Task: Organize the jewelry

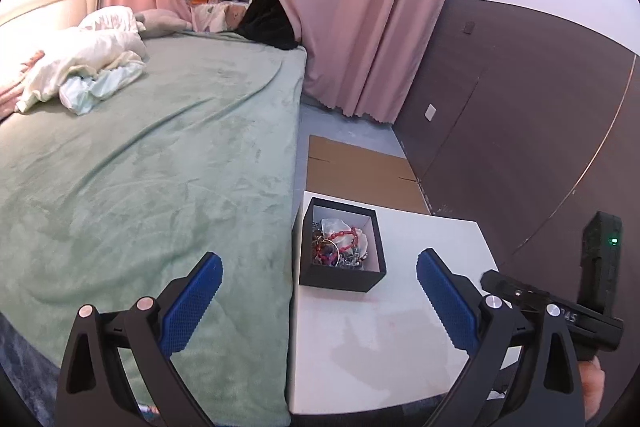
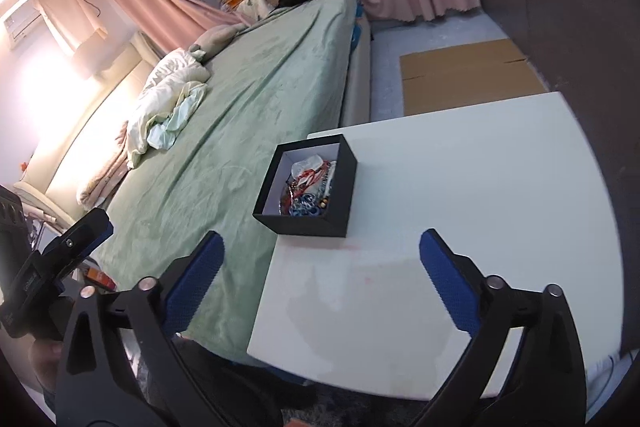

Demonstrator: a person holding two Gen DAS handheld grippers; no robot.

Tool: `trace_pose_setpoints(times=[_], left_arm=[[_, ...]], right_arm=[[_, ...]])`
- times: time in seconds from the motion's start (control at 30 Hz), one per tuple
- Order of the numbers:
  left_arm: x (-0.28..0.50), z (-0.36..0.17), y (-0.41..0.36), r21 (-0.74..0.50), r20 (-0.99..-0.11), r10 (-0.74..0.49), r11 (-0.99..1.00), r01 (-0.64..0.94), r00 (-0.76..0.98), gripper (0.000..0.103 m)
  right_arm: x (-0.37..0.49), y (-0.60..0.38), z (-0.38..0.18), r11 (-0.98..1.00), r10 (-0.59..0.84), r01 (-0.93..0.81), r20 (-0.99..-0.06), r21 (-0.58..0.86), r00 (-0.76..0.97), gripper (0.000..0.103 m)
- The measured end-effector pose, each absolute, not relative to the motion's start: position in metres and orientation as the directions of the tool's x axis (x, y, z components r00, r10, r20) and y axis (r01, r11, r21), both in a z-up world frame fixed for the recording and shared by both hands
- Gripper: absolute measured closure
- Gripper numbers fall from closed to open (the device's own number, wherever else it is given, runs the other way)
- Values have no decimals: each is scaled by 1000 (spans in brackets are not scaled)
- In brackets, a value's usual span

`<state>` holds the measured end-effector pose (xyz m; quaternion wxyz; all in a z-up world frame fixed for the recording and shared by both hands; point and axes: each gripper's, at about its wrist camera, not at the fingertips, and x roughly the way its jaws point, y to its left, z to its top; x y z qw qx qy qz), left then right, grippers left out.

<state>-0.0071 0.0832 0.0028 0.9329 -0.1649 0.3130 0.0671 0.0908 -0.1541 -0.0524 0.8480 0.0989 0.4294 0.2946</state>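
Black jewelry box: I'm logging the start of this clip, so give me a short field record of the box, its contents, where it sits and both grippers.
box: black jewelry box, open, no lid in view, white inside
contents: tangled jewelry, red beaded strand on top
support: white table, box near the edge nearest the green bed
left gripper: open, empty, short of the box
right gripper: open, empty, short of the box

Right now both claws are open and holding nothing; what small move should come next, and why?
Probably ease the right claw forward toward the black box near the white table's bed-side edge. The tangled jewelry, red beaded bracelet included, lies inside it, and the left claw also hangs short of the box.
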Motion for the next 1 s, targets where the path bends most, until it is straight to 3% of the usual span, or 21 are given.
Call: trace_pose_setpoints(times=[0.6,1.0], left_arm=[[-98,46,7,-124,-548,12,988,-95,837,8],[-127,62,-32,-95,-519,-36,995,-16,854,8]], right_arm=[[-20,-218,7,862,496,-412,-652,295,573,5],[-66,-250,21,886,455,-394,-630,246,630,5]])
